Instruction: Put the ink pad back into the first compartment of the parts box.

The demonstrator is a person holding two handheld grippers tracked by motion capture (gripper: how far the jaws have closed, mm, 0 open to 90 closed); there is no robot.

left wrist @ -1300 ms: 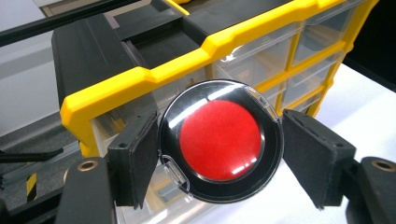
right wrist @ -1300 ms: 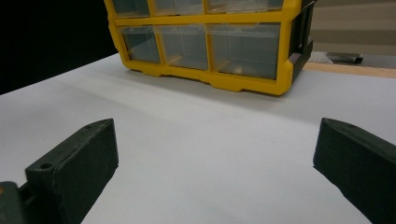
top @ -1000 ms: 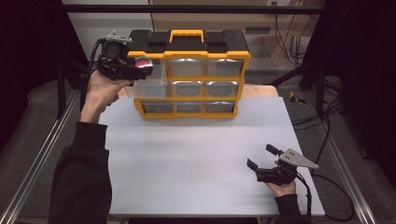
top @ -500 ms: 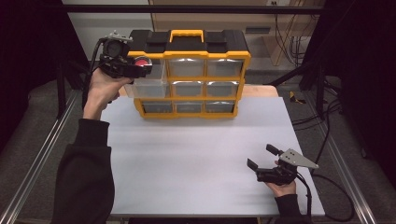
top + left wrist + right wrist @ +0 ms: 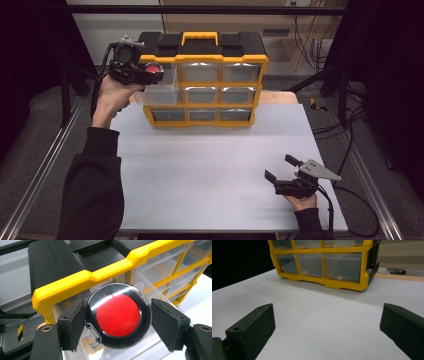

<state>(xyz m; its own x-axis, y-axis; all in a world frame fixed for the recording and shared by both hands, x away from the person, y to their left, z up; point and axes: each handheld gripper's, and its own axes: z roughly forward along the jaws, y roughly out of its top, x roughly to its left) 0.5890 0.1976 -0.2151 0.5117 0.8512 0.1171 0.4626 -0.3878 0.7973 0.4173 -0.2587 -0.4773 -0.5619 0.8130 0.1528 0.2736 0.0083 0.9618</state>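
Round red-centred case [image 5: 117, 315] with clear glossy lid, pinched at its rim between the left gripper [image 5: 117, 323] pads, held over the pulled-out clear drawer [image 5: 159, 95] at the top-left of the yellow organiser [image 5: 220, 87]. Probably light, stiff and slippery; best gripped across the black rim, not the lid. Right gripper [image 5: 284, 169] spread wide, holding nothing, resting low on the white table [image 5: 210, 170]

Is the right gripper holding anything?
No, the right gripper has its jaws wide apart over the bare white table.
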